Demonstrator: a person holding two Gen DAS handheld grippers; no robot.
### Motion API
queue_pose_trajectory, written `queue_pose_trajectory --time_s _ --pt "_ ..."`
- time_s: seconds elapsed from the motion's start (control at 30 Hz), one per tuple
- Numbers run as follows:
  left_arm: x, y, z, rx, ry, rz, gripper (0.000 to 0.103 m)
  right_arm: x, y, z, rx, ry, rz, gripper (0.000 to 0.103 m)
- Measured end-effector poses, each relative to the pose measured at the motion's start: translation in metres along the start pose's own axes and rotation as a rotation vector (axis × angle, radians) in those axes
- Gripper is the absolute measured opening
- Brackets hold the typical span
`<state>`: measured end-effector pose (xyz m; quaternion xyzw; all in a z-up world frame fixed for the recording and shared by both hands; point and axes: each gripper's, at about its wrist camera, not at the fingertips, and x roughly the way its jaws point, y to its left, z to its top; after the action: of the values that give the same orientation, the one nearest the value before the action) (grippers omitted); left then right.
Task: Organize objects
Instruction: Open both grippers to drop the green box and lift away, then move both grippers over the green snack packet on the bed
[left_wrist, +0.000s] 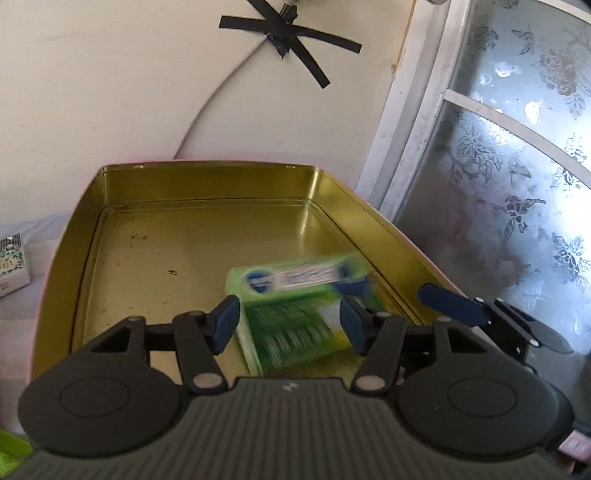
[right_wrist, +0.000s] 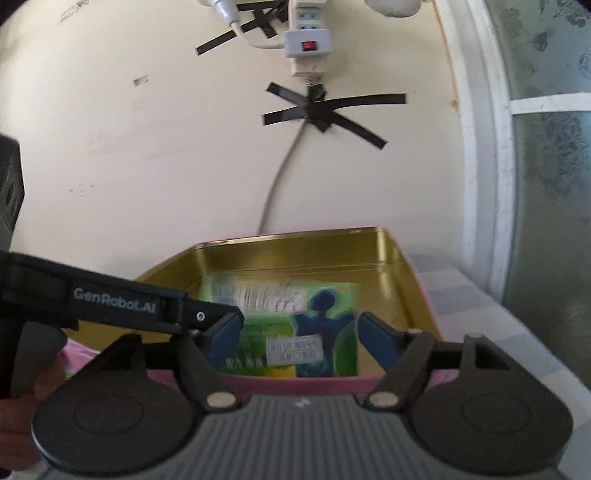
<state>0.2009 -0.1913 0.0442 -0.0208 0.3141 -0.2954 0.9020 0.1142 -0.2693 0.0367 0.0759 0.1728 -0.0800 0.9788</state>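
Observation:
A green box (left_wrist: 295, 314) with a blue logo is inside the gold tin (left_wrist: 147, 258), near its front right corner. It is motion-blurred. My left gripper (left_wrist: 291, 325) is open over the tin, its blue pads on either side of the box with small gaps. In the right wrist view the same green box (right_wrist: 288, 325) stands in the tin (right_wrist: 399, 280). My right gripper (right_wrist: 299, 336) is open just outside the tin's pink front wall, its pads apart from the box. The left gripper's arm (right_wrist: 110, 302) crosses in from the left.
A small white patterned box (left_wrist: 13, 262) lies left of the tin on the cloth. The wall behind holds a taped cable (left_wrist: 284, 33) and a power strip (right_wrist: 308, 40). A frosted window (left_wrist: 517, 184) is on the right. Something green (left_wrist: 14, 450) shows at the bottom left.

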Motion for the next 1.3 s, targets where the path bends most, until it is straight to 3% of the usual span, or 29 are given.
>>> queue_pose_trajectory --time_s 0.1,0.4,0.77,1.3 --pt "-0.008 -0.002 0.000 0.009 -0.010 0.021 0.066 -0.004 -0.004 -0.003 0.003 -0.020 0.010 0.078" --pt "-0.052 -0.016 -0.007 0.086 -0.054 0.200 0.066 -0.035 0.005 -0.007 -0.002 -0.060 0.004 0.079" --pt "-0.097 -0.013 -0.043 0.125 -0.057 0.352 0.066 -0.079 0.019 -0.034 0.088 -0.073 -0.035 0.080" --pt "-0.132 0.022 -0.081 0.064 -0.042 0.456 0.069 -0.084 0.057 -0.061 0.110 0.020 0.013 0.081"
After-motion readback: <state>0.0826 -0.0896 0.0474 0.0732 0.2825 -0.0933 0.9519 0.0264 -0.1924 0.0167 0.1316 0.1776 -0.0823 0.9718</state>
